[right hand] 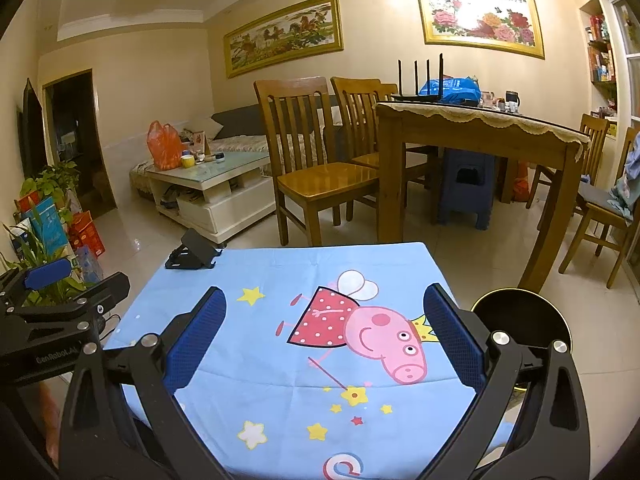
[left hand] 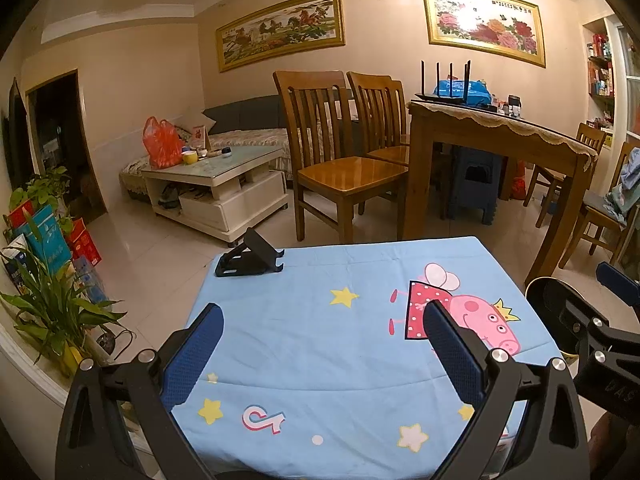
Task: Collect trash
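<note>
The left gripper [left hand: 322, 344] and right gripper [right hand: 326, 332] hover over the blue cloth [left hand: 320, 340], jaws spread, holding nothing. A black stand [left hand: 250, 258] sits at the table's far left corner; a black bin [right hand: 520, 320] stands just off its right edge. No trash shows on the cloth. This looks like the search step: next, find litter and close on it.

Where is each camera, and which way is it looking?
Left wrist: rides on the left claw, looking forward over the blue cartoon cloth; the right claw shows at the right edge.
Right wrist: rides on the right claw, facing likewise; the left claw shows at left.
Both show the cloth, the black stand and the round black bin.
</note>
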### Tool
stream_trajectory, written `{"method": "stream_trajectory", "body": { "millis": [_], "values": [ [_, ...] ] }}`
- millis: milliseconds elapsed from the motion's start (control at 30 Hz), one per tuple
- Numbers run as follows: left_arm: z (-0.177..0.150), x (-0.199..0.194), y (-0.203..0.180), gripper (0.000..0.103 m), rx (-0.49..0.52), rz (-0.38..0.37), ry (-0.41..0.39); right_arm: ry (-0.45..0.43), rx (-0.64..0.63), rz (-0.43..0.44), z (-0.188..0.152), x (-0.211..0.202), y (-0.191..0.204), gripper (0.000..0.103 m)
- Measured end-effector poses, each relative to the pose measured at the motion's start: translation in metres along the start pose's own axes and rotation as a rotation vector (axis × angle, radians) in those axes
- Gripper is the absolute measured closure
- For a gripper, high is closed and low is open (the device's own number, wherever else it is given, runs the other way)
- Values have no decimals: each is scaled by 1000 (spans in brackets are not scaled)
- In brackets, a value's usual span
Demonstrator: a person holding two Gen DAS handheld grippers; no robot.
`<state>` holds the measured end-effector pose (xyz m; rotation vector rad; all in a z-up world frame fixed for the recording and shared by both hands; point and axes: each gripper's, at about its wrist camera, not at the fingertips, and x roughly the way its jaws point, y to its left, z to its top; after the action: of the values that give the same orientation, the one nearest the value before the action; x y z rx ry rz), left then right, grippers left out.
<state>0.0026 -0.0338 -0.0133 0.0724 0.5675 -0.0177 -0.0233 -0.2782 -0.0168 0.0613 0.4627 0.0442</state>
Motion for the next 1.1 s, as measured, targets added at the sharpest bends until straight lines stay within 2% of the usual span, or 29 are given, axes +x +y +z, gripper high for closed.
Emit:
{"method": "stream_trajectory", "body": {
  "millis": [300,533,1100],
  "values": [
    [0,0,1,7,0,3,-1,0,-1,0,-1,1,0,5],
    [1,-4,-2,7,1,34,-12,0,0,3,1,0,1,6],
    [1,-4,-2,7,-3,28,-10,3,-1,8,2,-2,1,6]
  ]
}}
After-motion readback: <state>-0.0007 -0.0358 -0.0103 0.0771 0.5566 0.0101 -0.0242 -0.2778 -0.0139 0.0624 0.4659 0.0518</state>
